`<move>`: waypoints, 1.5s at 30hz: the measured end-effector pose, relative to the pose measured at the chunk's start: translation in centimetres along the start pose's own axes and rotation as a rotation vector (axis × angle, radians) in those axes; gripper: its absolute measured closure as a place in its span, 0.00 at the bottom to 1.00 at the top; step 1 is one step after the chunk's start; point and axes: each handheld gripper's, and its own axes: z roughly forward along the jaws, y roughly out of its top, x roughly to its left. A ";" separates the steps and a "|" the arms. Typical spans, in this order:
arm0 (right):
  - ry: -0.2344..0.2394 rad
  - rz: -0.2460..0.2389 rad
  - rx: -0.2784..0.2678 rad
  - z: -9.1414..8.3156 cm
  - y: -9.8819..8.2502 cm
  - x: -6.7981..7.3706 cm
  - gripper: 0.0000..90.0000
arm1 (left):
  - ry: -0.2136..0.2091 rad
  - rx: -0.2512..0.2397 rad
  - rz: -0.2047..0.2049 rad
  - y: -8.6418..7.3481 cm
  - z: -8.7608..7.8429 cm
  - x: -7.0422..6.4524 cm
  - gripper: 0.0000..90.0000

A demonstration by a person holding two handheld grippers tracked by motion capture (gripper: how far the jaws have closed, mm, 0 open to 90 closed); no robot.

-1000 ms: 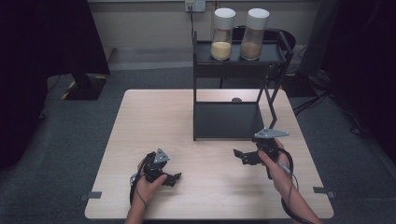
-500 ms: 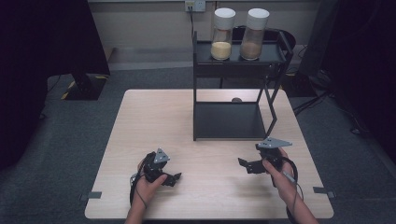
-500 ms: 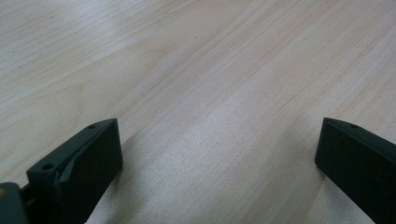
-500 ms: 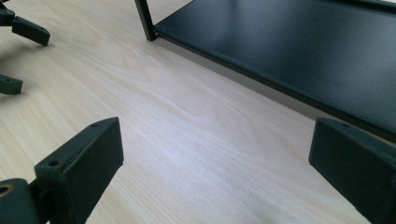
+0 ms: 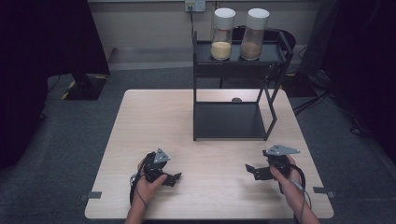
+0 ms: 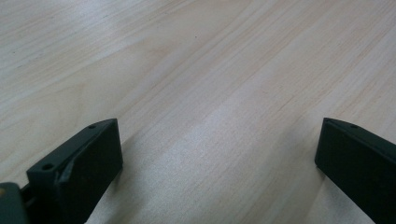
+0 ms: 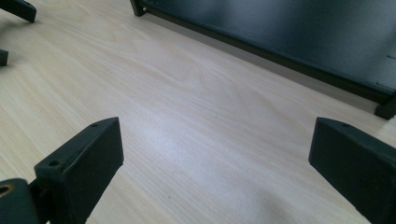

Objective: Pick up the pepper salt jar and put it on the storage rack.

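A black two-tier metal rack (image 5: 229, 120) stands at the back right of the light wooden table (image 5: 154, 121). On its top shelf are two clear jars with white lids: one with yellow grains (image 5: 222, 36), one with brown grains (image 5: 254, 35). My left gripper (image 5: 173, 178) rests low at the table's front left, open, with nothing between its jaws; in the left gripper view the left gripper (image 6: 217, 135) frames bare wood. At the front right my right gripper (image 5: 251, 171) is open and empty, pointing left. In the right gripper view the right gripper (image 7: 215, 135) faces the rack's base (image 7: 280, 32).
A small dark round spot (image 5: 236, 100) lies on the table behind the rack. The left gripper's jaws (image 7: 16, 9) show far off in the right gripper view. A dark panel on a stand (image 5: 84, 84) is on the floor beyond the table's left side.
My right gripper has drawn back from the rack's front toward the table's near edge and slightly right. The left gripper has stayed put.
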 end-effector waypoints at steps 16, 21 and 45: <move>-0.023 0.005 0.032 -1.2 -1.9 -0.8 0.02 | 0.001 0.000 0.001 0.0 0.0 0.0 0.00; -0.030 0.003 0.037 -1.6 -2.2 -1.0 0.02 | 0.001 0.000 0.001 0.0 0.0 0.0 0.00; -0.069 -0.001 0.070 -3.6 -3.6 -2.1 0.03 | 0.000 0.000 0.000 0.0 0.0 0.0 0.00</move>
